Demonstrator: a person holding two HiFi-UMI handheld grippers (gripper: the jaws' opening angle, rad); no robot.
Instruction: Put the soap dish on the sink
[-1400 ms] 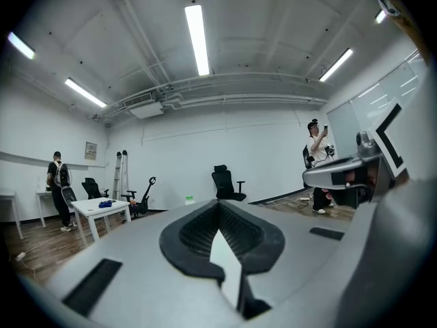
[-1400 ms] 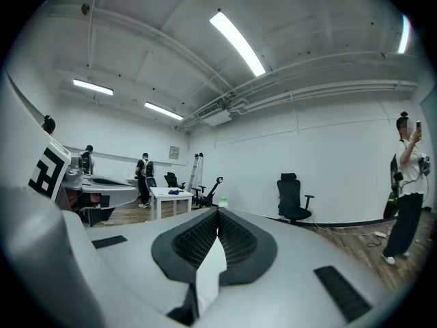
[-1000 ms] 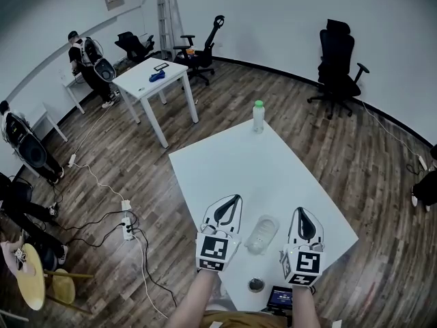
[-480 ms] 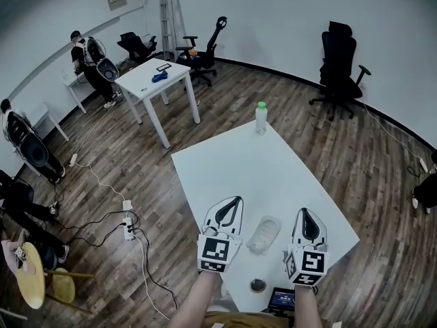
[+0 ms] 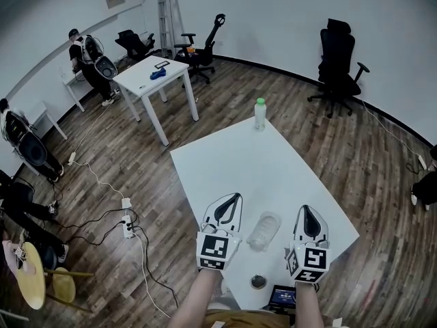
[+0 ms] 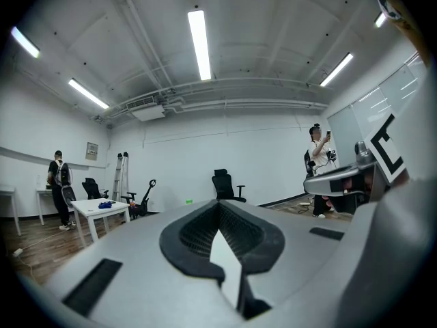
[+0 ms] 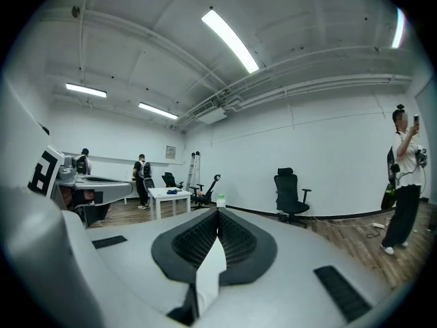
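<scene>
Approach stage: left tongs (image 5: 234, 198) and right tongs (image 5: 304, 210) closed, empty, flanking soap dish (image 5: 263, 230) on counter (image 5: 239, 162); next calls for opening and gripping dish.

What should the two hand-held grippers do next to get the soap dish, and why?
Probably open the right hand-held gripper and ease it toward the soap dish. Both it and the left hand-held gripper are shut and empty, and the dish lies untouched on the white table between them. No sink shows in any view.
</scene>
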